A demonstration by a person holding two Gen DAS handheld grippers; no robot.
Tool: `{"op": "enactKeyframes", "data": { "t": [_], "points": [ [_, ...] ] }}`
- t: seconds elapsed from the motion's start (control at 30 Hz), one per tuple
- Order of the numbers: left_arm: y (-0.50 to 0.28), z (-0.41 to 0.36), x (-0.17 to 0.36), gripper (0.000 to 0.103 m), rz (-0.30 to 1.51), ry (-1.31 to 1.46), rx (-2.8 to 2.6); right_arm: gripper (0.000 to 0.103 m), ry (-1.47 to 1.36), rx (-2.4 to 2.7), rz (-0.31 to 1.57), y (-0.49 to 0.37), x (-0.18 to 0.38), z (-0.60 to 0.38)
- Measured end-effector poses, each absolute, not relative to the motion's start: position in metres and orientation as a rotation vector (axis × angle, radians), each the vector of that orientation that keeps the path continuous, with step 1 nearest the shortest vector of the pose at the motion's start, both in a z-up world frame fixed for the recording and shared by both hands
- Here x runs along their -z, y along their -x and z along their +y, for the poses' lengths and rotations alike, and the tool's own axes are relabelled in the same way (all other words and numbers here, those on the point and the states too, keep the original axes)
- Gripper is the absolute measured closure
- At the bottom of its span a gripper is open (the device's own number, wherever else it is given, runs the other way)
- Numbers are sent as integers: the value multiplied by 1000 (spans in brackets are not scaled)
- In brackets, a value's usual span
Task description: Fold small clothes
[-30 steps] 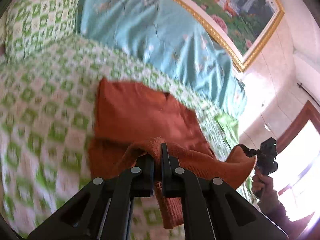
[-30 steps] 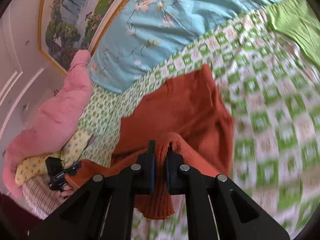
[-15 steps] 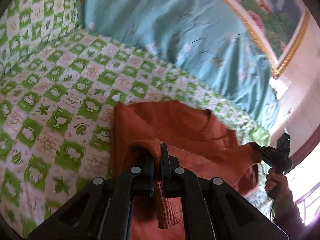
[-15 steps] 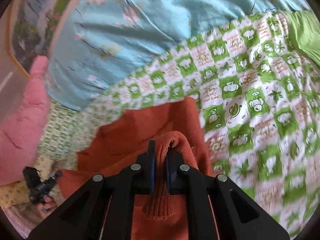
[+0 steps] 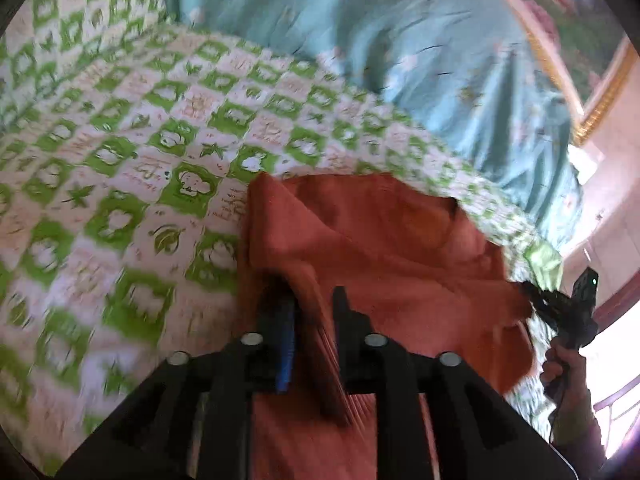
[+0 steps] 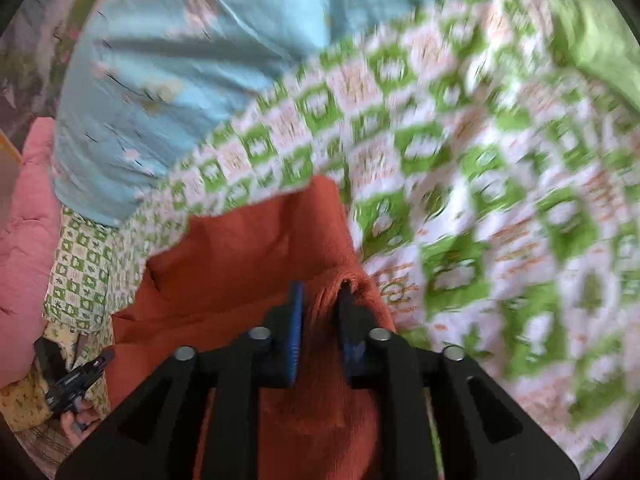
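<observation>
My left claw (image 5: 312, 312) and right claw (image 6: 320, 304) both stand parted around the orange sweater's (image 5: 380, 248) hem; it may slump crooked onto the bedspread (image 5: 120, 140).

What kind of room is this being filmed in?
Most likely a bedroom at home: a green-checked bedspread covers a bed, a blue floral quilt is heaped behind it, and a gold-framed picture hangs on the wall.

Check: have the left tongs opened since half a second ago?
Yes. The left tongs have parted; the orange garment's hem sits loosely between them, where before they pinched it shut. The garment now lies on the green-checked bedspread.
</observation>
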State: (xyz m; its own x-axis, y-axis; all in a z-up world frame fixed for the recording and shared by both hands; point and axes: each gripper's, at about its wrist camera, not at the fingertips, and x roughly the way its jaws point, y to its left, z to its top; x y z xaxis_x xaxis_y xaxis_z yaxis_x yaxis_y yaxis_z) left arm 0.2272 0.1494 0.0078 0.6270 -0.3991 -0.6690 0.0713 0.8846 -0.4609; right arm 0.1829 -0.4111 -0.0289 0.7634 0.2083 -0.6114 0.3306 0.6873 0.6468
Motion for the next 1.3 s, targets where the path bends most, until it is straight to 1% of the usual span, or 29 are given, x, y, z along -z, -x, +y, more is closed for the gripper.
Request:
{"op": "enactKeyframes", "data": {
  "t": [0.03,0.13,0.17,0.23,0.3,0.37,0.5,0.53,0.57,0.73,0.8,0.93,1.03,1.13,1.17,1.3],
  "points": [
    [-216,146,-13,82,854,407,302,71,-809,84,703,-178,21,-408],
    [-187,118,-18,81,865,393,419,71,-751,-19,663,-163,0,-383],
    [-183,107,-16,78,882,386,455,71,-731,-90,682,-165,-3,-370],
    [-179,80,-6,76,931,350,515,71,-666,-242,763,-172,-1,-333],
    [-184,62,9,76,992,290,500,68,-616,-384,856,-181,9,-297],
    [-193,53,22,76,1041,252,482,60,-549,-437,922,-189,20,-275],
    [-217,45,28,81,1061,175,450,60,-438,-370,998,-209,36,-272],
    [-226,45,27,89,1066,158,429,60,-426,-316,990,-215,37,-281],
    [-239,47,26,90,1069,149,410,60,-433,-272,980,-222,37,-291],
    [-305,65,2,90,1005,125,281,60,-530,-101,880,-252,34,-349],
    [-333,78,-11,87,962,142,193,60,-570,-23,826,-263,28,-372],
    [-359,105,-29,82,907,203,97,60,-616,78,739,-263,13,-397],
    [-361,120,-36,81,889,232,72,60,-631,113,672,-252,-1,-405],
    [-352,132,-37,74,880,234,41,59,-632,142,641,-242,-11,-409],
    [-346,137,-37,73,879,242,40,57,-638,156,629,-237,-13,-410],
    [-305,150,-38,73,885,286,54,56,-683,151,637,-216,-15,-413]
  ]
}}
